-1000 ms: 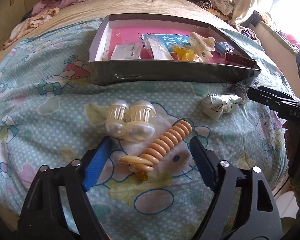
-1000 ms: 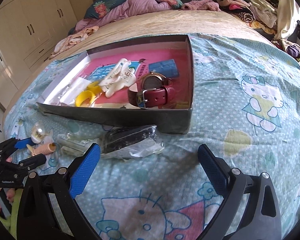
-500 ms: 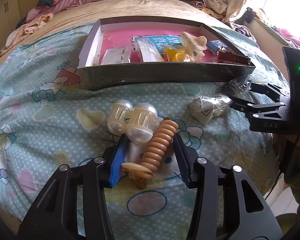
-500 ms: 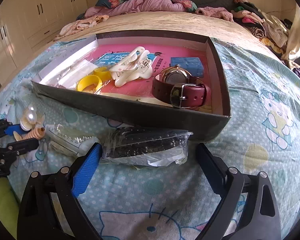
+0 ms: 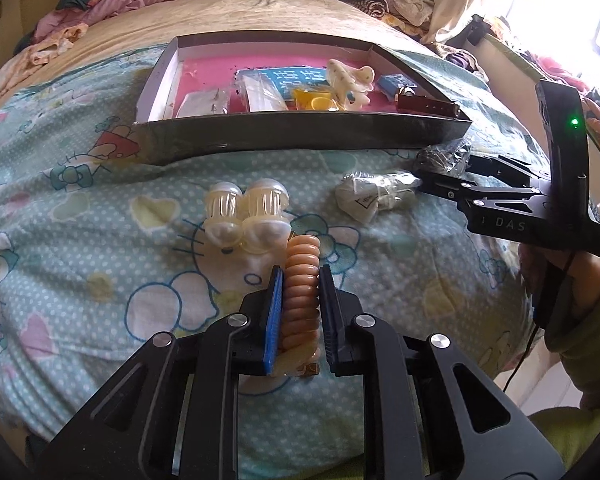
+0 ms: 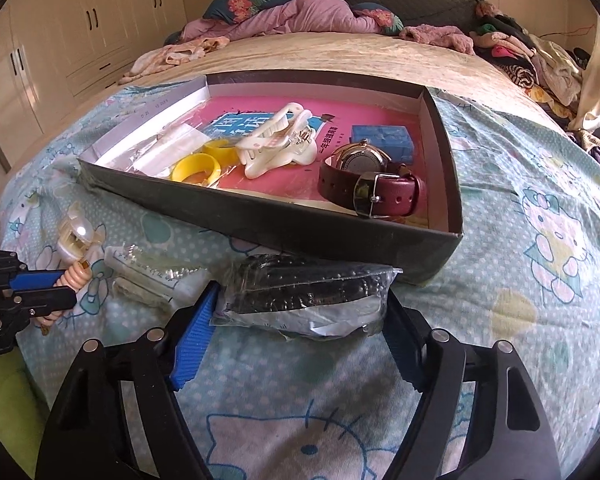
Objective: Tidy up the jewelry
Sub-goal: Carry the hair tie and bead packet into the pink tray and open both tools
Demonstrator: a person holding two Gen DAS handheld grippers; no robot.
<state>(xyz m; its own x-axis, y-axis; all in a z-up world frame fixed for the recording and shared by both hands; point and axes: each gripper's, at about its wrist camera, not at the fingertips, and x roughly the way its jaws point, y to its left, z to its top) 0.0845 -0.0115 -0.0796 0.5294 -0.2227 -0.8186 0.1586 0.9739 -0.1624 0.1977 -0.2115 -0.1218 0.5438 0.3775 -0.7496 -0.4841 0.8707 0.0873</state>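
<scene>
Left gripper (image 5: pixel 300 300): clamped on the peach coil hair tie (image 5: pixel 302 280), pads pressing both flanks, near end of the coil deep between them.
Peach coil hair tie: near centre of the bedspread (image 5: pixel 100 240), far tip just beside the pearl claw clip (image 5: pixel 246 212); springy plastic spiral, light, likely to squash and stretch rather than break.
Hold on the coil: across the middle turns, as now; probably secure, though smooth turns may slide under a loose grip.
Right gripper (image 6: pixel 300 332): closing, the bagged black beads (image 6: pixel 308 292) between the pads; blue pad at the bag's left edge, dark pad at its right; firm pressure not yet evident.
Bagged black beads: near side of the tray's front wall, right of the small clear packet (image 6: pixel 148 276); thin crinkly film, slippery, contents loose and shifting.
Hold on the bag: best across the bulk of the beads, not the empty film edge, likely to slip out otherwise.
Tray (image 6: pixel 260 224): far of both grips, already holding a watch (image 6: pixel 372 184), white claw clip (image 6: pixel 280 144), yellow rings (image 6: pixel 196 168), blue box (image 6: pixel 384 140).
Pearl claw clip: hard, glossy, likely brittle at the teeth; body the safer hold.
</scene>
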